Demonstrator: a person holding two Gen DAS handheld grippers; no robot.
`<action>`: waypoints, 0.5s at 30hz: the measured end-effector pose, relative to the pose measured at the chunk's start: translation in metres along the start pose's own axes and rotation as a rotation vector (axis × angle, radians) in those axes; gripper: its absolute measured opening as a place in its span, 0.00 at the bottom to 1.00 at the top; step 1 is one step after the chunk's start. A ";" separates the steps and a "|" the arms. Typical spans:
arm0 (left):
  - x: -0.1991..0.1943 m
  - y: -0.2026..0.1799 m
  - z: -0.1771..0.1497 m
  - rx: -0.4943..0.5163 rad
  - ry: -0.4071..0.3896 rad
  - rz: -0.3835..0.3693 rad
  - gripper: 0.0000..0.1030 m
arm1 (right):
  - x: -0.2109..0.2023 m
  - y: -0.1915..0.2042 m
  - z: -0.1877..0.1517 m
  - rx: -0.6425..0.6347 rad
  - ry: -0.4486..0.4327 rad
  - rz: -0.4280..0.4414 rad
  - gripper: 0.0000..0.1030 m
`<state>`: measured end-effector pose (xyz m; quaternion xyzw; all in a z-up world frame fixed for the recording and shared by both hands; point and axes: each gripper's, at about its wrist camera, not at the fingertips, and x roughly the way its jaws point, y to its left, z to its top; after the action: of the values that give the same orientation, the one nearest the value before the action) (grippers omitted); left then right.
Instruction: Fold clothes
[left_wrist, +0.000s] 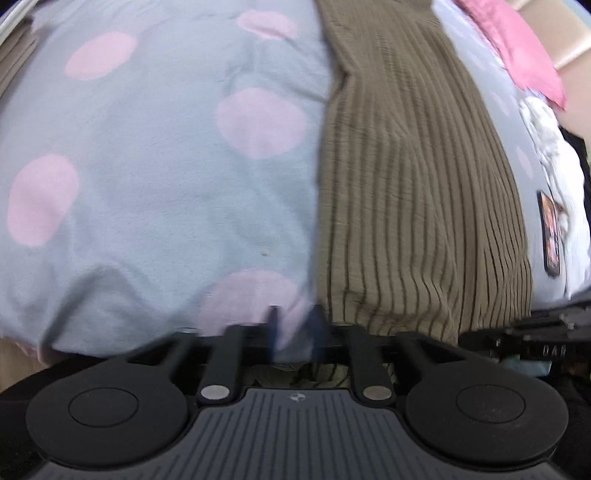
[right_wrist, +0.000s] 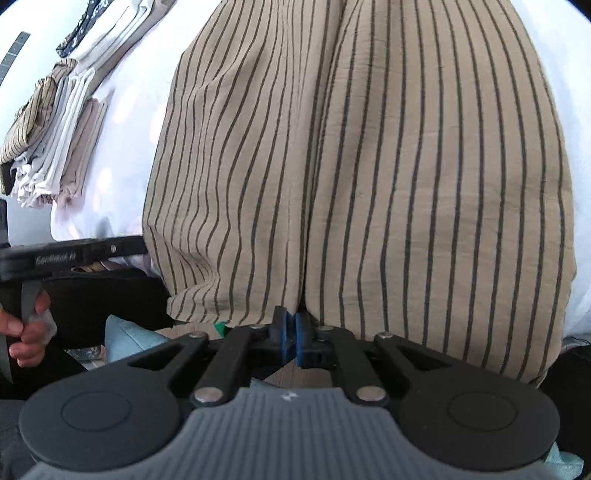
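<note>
Polka-dot bedsheet (left_wrist: 155, 177) under the striped tan garment (right_wrist: 369, 166), right tool (right_wrist: 290, 332) nearly together at its hem, left tool (left_wrist: 293, 325) blurry (looks apart).

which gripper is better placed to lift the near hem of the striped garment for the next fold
Right. The right gripper sits at the hem of the striped garment, mid-width, its jaws nearly together. The left gripper hangs over the dotted sheet, beside the garment's edge, its jaws blurred.
</note>
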<state>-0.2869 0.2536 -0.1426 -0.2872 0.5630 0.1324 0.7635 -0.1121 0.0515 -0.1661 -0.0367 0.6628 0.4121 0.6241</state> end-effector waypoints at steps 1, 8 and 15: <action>0.001 -0.005 -0.002 0.021 0.003 0.006 0.40 | -0.001 0.002 0.000 0.004 -0.008 0.003 0.26; 0.017 -0.035 -0.019 0.221 0.110 0.005 0.46 | 0.003 0.004 -0.007 -0.015 -0.011 0.004 0.27; 0.039 -0.056 -0.025 0.315 0.186 0.058 0.12 | 0.003 0.001 -0.006 0.001 -0.030 -0.001 0.13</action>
<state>-0.2643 0.1892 -0.1681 -0.1587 0.6529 0.0374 0.7397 -0.1187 0.0503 -0.1690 -0.0308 0.6536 0.4120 0.6341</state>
